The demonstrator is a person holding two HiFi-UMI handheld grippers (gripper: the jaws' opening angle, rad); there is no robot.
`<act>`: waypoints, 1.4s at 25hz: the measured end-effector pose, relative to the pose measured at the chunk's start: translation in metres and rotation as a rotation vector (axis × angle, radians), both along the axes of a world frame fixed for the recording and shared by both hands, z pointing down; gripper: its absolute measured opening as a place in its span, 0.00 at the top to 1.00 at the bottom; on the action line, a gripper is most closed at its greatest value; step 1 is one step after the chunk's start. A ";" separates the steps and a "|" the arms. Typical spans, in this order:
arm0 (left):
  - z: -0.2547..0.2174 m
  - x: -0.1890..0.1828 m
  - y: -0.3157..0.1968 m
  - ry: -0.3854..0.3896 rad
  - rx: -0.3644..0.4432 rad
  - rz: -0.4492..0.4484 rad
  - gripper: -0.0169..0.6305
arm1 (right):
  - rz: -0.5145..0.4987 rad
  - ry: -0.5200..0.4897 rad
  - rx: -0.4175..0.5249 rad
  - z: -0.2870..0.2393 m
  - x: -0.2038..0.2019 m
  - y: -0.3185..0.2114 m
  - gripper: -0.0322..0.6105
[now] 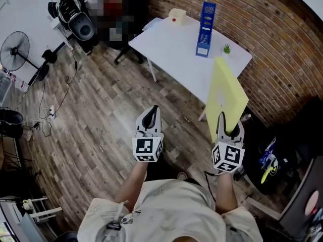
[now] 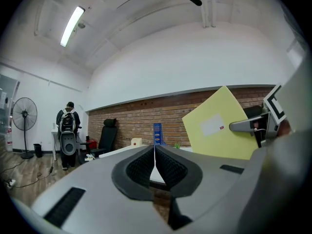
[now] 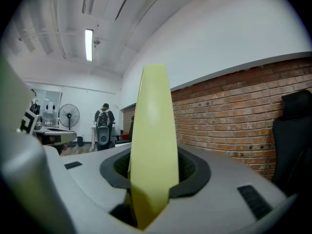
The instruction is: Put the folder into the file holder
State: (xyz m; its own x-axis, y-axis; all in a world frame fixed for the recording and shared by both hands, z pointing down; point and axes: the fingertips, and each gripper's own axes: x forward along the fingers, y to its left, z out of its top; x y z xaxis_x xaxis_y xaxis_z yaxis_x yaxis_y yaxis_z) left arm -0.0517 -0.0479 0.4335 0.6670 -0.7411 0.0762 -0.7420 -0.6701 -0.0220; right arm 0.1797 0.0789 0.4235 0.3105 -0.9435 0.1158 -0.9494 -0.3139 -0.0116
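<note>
A pale yellow folder [image 1: 225, 96] stands upright in my right gripper [image 1: 225, 122], whose jaws are shut on its lower edge; in the right gripper view the folder [image 3: 152, 140] fills the gap between the pads edge-on. My left gripper [image 1: 150, 119] hangs shut and empty over the wooden floor, its pads [image 2: 154, 165] pressed together. From the left gripper view the folder [image 2: 219, 126] appears at the right. The blue file holder [image 1: 205, 30] stands upright on the white table [image 1: 171, 47], well ahead of both grippers.
A small green plant [image 1: 227, 48] and a cream box [image 1: 176, 16] sit on the table. A brick wall [image 1: 272, 39] runs behind it. A black chair [image 1: 128, 19], a fan [image 1: 15, 52] and floor cables [image 1: 50, 110] lie left. A person with a backpack [image 2: 67, 130] stands far off.
</note>
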 end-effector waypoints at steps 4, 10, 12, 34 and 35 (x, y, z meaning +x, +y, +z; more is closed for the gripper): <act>-0.003 0.005 -0.053 0.010 0.013 0.043 0.94 | 0.057 0.008 0.010 -0.009 -0.003 -0.034 0.69; -0.004 -0.003 -0.123 0.025 -0.011 0.087 0.94 | 0.123 0.032 0.010 -0.026 -0.017 -0.086 0.69; -0.004 -0.002 -0.141 0.031 -0.023 0.106 0.94 | 0.139 0.038 0.006 -0.030 -0.022 -0.098 0.69; -0.004 0.016 -0.240 0.047 -0.002 0.257 0.94 | 0.276 0.081 0.074 -0.049 -0.032 -0.180 0.69; -0.003 0.018 -0.241 0.047 -0.002 0.262 0.94 | 0.278 0.088 0.084 -0.054 -0.030 -0.183 0.69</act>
State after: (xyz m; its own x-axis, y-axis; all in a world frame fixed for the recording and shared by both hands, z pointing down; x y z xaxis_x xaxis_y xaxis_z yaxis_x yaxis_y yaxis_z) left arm -0.0335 -0.2892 0.4302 0.8390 -0.5425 0.0422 -0.5433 -0.8395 0.0101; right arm 0.1499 -0.1041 0.3699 0.5639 -0.8258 0.0023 -0.8255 -0.5636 0.0299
